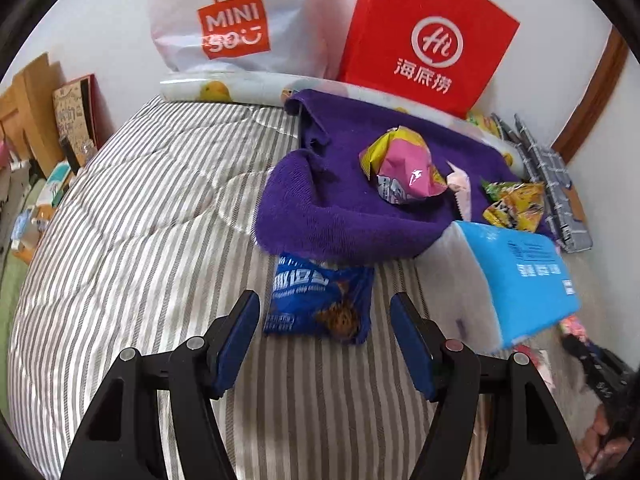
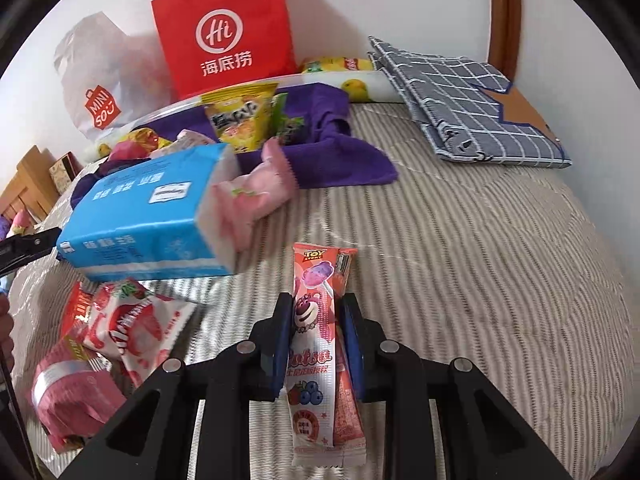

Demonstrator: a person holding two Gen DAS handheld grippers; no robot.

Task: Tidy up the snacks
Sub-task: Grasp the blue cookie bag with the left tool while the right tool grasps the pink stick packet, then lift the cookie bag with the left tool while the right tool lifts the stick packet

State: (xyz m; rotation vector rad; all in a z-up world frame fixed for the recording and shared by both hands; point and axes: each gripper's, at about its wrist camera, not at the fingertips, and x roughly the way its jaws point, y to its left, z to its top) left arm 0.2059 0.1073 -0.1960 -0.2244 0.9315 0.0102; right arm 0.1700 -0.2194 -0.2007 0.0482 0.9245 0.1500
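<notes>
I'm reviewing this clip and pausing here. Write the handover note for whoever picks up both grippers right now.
Right gripper: shut on the pink lollipop packet, with a second thin red packet alongside it.
Left gripper: open, empty, lined up just short of the blue cookie packet on the striped quilt.
Several snacks lie on the purple towel; the red strawberry packets lie loose by the blue tissue pack.
Left: place the lollipop, grab the cookies, gather the loose ones.

Left gripper (image 1: 325,312) agape — right gripper (image 2: 316,312) clamped
</notes>
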